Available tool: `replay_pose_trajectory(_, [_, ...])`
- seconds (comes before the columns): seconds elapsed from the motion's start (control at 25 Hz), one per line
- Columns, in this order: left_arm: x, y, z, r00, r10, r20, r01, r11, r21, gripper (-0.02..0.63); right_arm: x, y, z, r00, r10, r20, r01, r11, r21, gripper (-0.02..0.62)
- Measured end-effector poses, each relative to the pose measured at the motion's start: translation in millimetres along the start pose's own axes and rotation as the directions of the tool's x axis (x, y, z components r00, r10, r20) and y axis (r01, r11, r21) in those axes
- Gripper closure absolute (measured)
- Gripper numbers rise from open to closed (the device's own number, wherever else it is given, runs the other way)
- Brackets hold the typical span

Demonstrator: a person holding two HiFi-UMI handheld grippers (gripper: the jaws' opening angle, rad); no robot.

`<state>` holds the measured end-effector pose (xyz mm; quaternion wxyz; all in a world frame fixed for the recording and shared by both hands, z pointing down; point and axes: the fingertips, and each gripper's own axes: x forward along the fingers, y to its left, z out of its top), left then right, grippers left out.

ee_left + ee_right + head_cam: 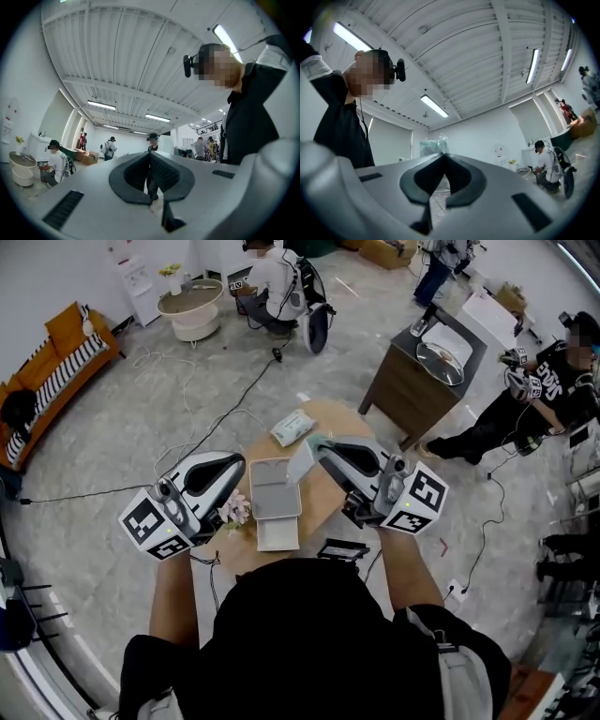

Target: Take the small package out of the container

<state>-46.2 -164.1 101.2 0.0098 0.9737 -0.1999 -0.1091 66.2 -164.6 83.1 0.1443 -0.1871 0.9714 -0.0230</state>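
right gripper (pixel 319 448) – clamped on package (pixel 302 463) edge | package held up beside container (pixel 277 532), seemingly clear of it | left gripper (pixel 239 463) closed, empty | handling: likely light, limp, slick film – pinch the seam

Container (pixel 275 495) on table (pixel 334 418); pouch (pixel 292 427) behind container.

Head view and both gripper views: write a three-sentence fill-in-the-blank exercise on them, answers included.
The gripper shut on the small clear plastic package is the person's ____ one. The open white rectangular container stands on a round table made of ____. The left gripper, its jaws shut, holds ____.
Missing words: right; wood; nothing.
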Motion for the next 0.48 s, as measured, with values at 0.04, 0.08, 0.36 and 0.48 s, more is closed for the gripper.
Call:
replay_pose_trajectory(0.04, [2, 0, -2, 1.0, 0.004, 0.0, -0.004, 1.0, -0.008, 0.589, -2, -1, 0, 1.0, 0.004, -0.002, -0.004, 1.0, 0.005, 0.583])
replay_pose_trajectory(0.08, [3, -1, -6, 1.0, 0.012, -0.004, -0.012, 1.0, -0.016, 0.589, -5, -1, 0, 1.0, 0.007, -0.003, -0.007, 1.0, 0.012, 0.583])
replay_pose_trajectory(0.36, [9, -12, -43, 0.998, 0.051, -0.039, -0.053, 0.998, -0.046, 0.589, -26, 0, -14, 0.999, 0.043, -0.009, -0.043, 0.999, 0.032, 0.583])
replay_pose_trajectory(0.48, [15, -13, -51, 0.998, 0.055, -0.034, -0.057, 0.996, -0.07, 0.589, -32, -2, -18, 0.998, 0.066, -0.003, -0.066, 0.997, 0.038, 0.583])
